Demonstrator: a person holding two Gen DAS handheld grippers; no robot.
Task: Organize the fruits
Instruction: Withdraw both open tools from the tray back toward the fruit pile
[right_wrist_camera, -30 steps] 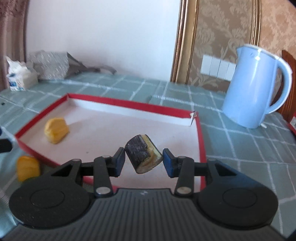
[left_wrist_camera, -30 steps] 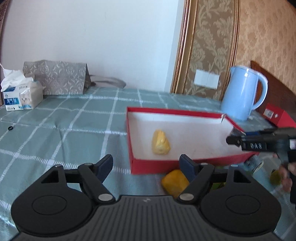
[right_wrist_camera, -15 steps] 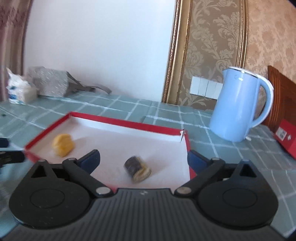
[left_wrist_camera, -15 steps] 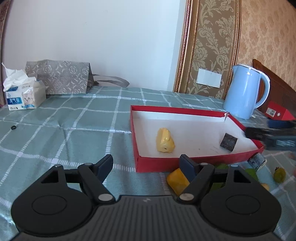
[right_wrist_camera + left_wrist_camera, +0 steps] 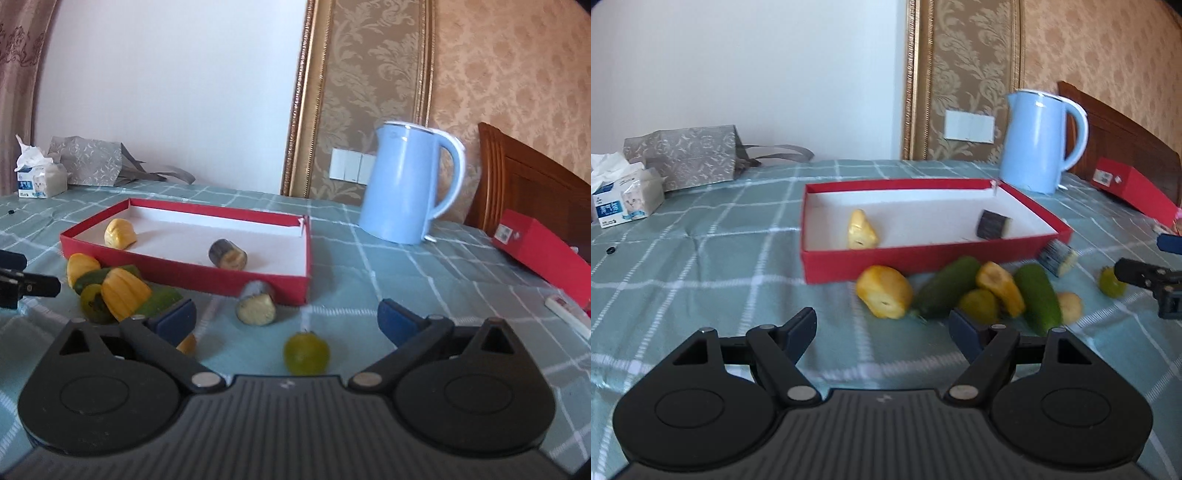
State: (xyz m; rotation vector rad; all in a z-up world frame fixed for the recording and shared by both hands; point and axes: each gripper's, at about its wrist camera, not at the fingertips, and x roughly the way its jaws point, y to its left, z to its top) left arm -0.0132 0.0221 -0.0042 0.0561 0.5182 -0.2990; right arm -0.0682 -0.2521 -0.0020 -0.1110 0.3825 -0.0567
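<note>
A red box [image 5: 923,258] with a white floor holds a yellow fruit piece [image 5: 862,230] and a dark-skinned piece [image 5: 991,225]. On the cloth before the box lie a yellow chunk [image 5: 884,291], two green cucumbers [image 5: 945,288], another yellow piece [image 5: 999,288] and a second dark-skinned piece [image 5: 256,304]. My left gripper [image 5: 882,328] stands open just short of this pile, nothing between its fingers. My right gripper [image 5: 286,319] is wide open above a small round green fruit [image 5: 306,352], not touching it.
A light blue kettle [image 5: 406,184] stands behind the box's right corner. A second red box [image 5: 543,251] lies far right. Tissue pack [image 5: 624,195] and grey paper bag [image 5: 687,157] sit at the back left. Checked green cloth covers the table.
The right gripper opened and dropped its dark-skinned piece into the box, then drew back. The left gripper also pulled back, so the loose fruit before the box came into view.
</note>
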